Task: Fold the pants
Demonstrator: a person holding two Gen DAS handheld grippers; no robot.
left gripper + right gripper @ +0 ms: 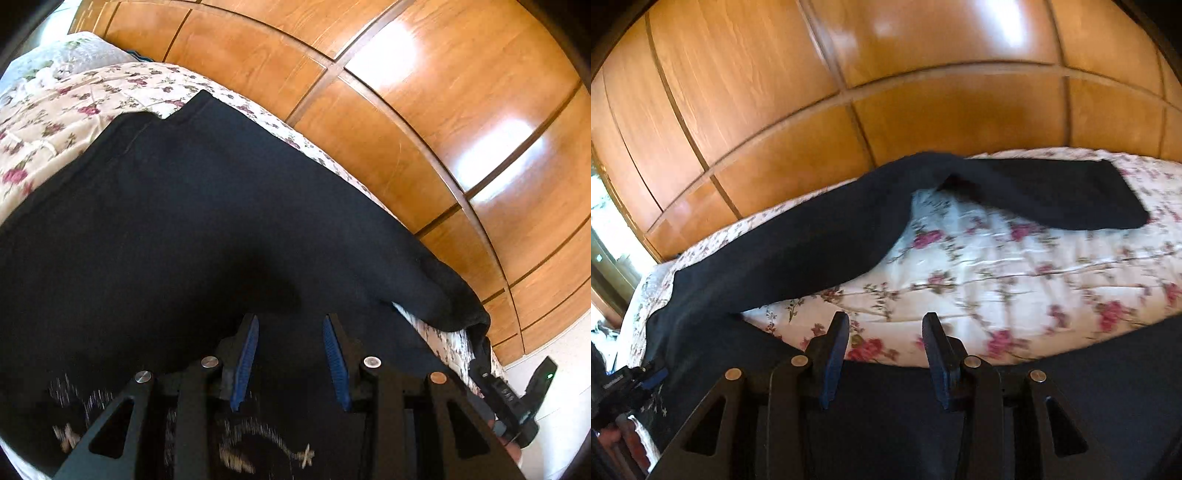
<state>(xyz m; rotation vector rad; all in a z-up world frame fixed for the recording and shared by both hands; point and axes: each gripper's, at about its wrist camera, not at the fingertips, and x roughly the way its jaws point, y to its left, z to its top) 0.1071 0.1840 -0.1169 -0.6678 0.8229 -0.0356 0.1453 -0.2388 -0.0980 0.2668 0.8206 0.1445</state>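
Note:
Black pants (207,221) lie spread over a floral bedspread (55,110). White embroidery (258,443) shows on the cloth under my left gripper (291,321), which hovers open over the fabric with nothing between its blue pads (245,365). In the right wrist view one pant leg (798,251) runs along the far side of the bed, twists, and ends in a cuff (1108,199) at the right. More black cloth (886,424) lies below my right gripper (886,319), which stands open over the edge where cloth meets the bedspread (997,266), holding nothing.
A wooden panelled wardrobe (424,110) stands close behind the bed. A pillow (66,55) lies at the far left. Pale floor (565,369) shows at the right past the bed's end. The left gripper's body (631,380) appears at the lower left of the right wrist view.

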